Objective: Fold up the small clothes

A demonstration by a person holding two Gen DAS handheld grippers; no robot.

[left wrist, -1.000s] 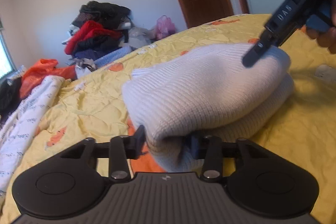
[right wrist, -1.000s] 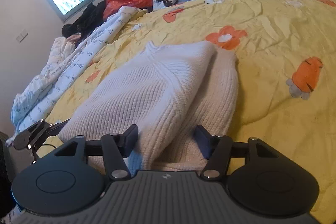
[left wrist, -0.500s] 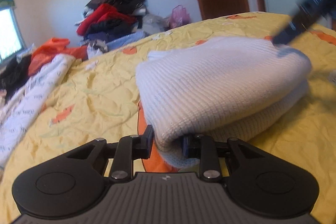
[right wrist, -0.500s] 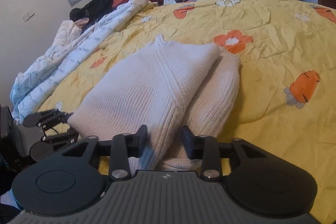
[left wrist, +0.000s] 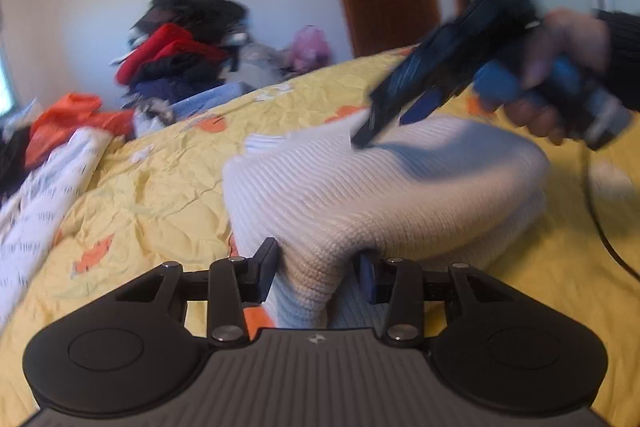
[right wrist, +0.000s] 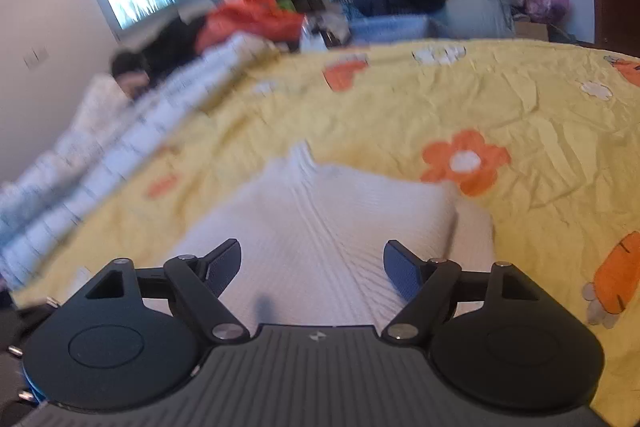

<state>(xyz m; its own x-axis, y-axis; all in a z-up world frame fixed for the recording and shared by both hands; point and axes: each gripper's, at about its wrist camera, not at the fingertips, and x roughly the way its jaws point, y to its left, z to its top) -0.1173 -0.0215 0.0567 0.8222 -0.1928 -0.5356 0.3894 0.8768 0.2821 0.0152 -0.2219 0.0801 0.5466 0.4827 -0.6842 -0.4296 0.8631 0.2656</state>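
Sweater [left wrist: 360,183], white and rib-knitted, is seen folded into a thick bundle on the yellow bed [left wrist: 140,195], near the middle of the spread. It is judged to be soft, light and springy: the layers bulge rather than lie flat, and a rounded fold is raised at the near edge. No slipperiness or fragility is expected, but the knit is likely to stretch and sag if lifted by a single layer.

At 6 o'clock in the left wrist view, the left claw [left wrist: 316,269] is found astride that near fold. Its jaws have just been opening; the left pad touches the knit, the right pad seems barely clear, so the fold is taken as released or nearly so.

At 2 o'clock in the same view, the right claw [left wrist: 384,125] is held by a hand [left wrist: 560,67] over the top of the bundle, though it is blurred. In the right wrist view, the right claw [right wrist: 312,267] is shown spread wide above the sweater [right wrist: 328,227], gripping nothing; its jaws have just been opening too.

A hold is best taken at a folded edge, through all layers at once, with both corners supported so that the fold is kept.
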